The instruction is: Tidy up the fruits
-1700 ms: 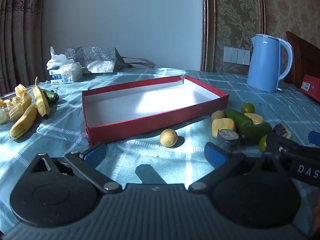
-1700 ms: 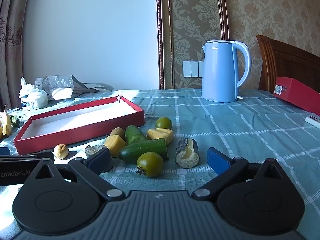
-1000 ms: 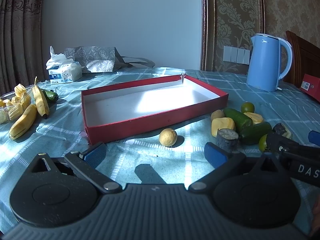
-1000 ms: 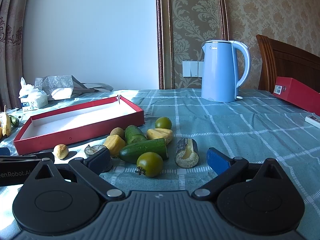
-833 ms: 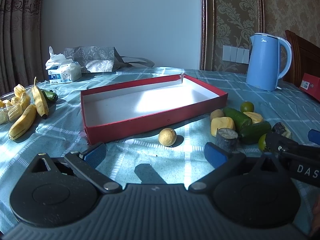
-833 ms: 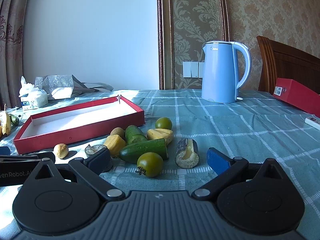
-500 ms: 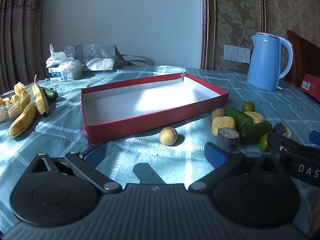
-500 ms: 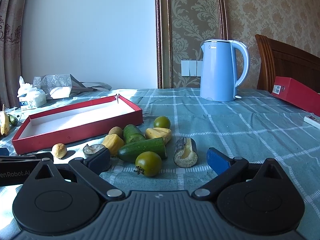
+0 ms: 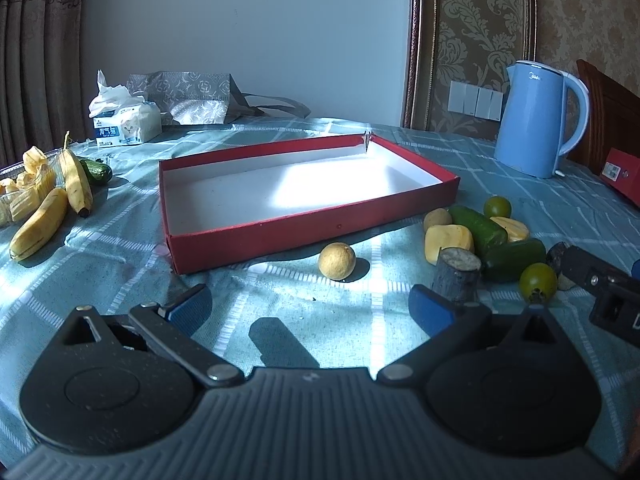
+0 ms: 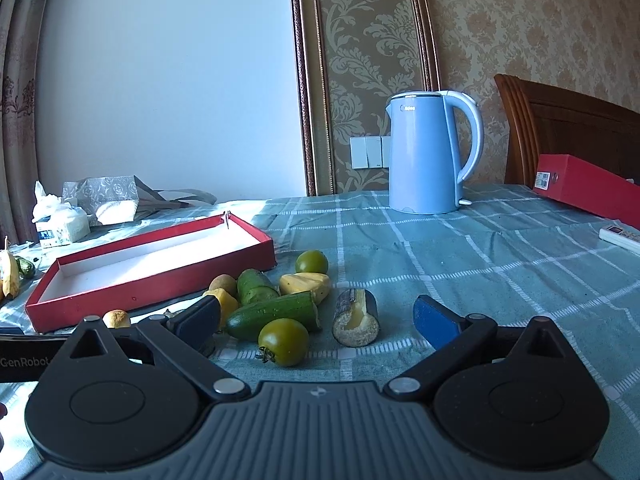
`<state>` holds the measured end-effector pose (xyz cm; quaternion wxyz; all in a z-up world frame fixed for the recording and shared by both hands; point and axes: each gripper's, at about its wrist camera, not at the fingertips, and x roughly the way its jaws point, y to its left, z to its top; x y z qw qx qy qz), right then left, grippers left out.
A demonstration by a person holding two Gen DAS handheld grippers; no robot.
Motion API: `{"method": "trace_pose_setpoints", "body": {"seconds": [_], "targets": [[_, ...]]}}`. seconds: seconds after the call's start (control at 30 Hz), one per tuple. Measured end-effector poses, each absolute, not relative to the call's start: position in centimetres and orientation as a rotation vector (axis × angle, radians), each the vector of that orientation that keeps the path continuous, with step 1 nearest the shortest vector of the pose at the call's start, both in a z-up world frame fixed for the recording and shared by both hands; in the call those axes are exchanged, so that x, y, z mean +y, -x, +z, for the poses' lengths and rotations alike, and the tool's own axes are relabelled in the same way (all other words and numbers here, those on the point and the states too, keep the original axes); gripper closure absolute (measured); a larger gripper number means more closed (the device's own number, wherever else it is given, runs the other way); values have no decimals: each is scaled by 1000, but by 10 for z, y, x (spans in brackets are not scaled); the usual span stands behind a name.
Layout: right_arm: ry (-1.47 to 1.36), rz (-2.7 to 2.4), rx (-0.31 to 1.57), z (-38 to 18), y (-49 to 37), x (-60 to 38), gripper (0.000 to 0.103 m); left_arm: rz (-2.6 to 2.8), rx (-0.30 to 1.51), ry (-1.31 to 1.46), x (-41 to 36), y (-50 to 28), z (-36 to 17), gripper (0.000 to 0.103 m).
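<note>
While both sets of jaws stand wide and hold nothing, the left gripper (image 9: 310, 308) faces the red box (image 9: 304, 224) on the desk (image 9: 120, 264), with a small yellow fruit (image 9: 337, 260) just before it. The right gripper (image 10: 316, 318) hangs over the fruit cluster: green tomato (image 10: 283, 341), cucumber (image 10: 272, 314), cut piece (image 10: 355, 317). Bananas (image 9: 52, 208), tissue pack (image 9: 124, 126) and blue kettle (image 10: 426, 152) stand well apart.

Right claw (image 10: 316, 316) spread wide, holding nothing, low over the tabletop (image 10: 480, 264). Green tomato (image 10: 283, 342) and cut cucumber (image 10: 274, 314) lie just ahead; red tray (image 10: 160, 280) beyond, left.
</note>
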<state>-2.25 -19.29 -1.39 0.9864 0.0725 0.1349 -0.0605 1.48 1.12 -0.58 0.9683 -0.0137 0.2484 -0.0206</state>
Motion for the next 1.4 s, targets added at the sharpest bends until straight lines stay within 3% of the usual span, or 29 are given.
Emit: {"method": "trace_pose_setpoints", "body": {"seconds": [0.3, 0.53, 0.6, 0.67, 1.03, 1.4], "targets": [[-182, -134, 370, -16, 12, -226, 0, -93, 506, 99, 20, -15, -9, 0], [-190, -147, 464, -13, -23, -239, 34, -121, 457, 173, 26, -9, -9, 0], [-208, -143, 486, -14, -33, -243, 35, -117, 448, 176, 26, -8, -8, 0], [-212, -143, 512, -17, -41, -244, 44, -101, 449, 154, 23, -7, -7, 0], [-221, -122, 581, -24, -61, -243, 70, -174, 416, 121, 5, -10, 8, 0], [-242, -158, 566, -24, -58, -248, 70, -211, 406, -66, -44, -39, 12, 0]]}}
